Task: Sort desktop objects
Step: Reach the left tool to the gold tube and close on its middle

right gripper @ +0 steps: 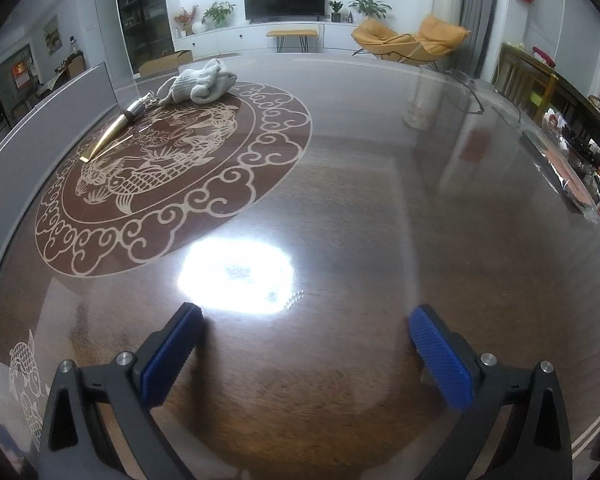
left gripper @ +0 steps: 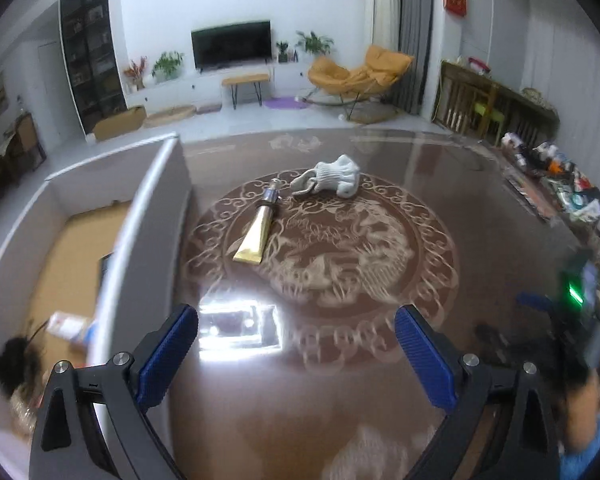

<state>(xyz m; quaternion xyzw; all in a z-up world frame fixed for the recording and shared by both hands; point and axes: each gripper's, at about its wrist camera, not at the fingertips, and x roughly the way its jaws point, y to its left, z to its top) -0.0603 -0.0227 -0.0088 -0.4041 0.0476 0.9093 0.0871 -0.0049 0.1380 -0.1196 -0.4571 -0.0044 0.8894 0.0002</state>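
Left gripper (left gripper: 296, 316): blue pads spread wide, nothing between them, over bare glossy tabletop (left gripper: 340, 400). Its view is somewhat smeared. Right gripper (right gripper: 306, 314): pads likewise spread wide, empty, above bare wood-grain surface with a bright lamp glare (right gripper: 236, 276) just ahead of the tips.

Surface: dark brown tabletop under a glass sheet, printed with a large round dragon-and-cloud medallion (right gripper: 172, 168); a small fish motif (right gripper: 26, 364) at the near left corner in the right wrist view.

Task things: a gold tube (left gripper: 256, 236) with a silver cap lies on the medallion, ahead of the left gripper and well apart from it, cap end pointing away. Just beyond the cap, a crumpled white glove (left gripper: 334, 178), close to the cap; contact cannot be told. In the right wrist view both sit far off toward the far left of the tabletop, tube (right gripper: 108, 136) nearer, glove (right gripper: 204, 82) behind it.

Along the tabletop's left edge stands a white-walled box (left gripper: 156, 208) with a cardboard-brown floor; blurred items inside, including a dark fuzzy thing (left gripper: 10, 364). The tube lies near its wall.

Right edge of the tabletop: a clutter of small bottles and packets (left gripper: 560, 184). At the right border of the left wrist view, a blurred dark device with a green light (left gripper: 574, 292).

Room beyond: a television (right gripper: 284, 0) on a white cabinet, potted plants, an orange lounge chair (right gripper: 408, 40), a dark shelving unit, a grey curtain.
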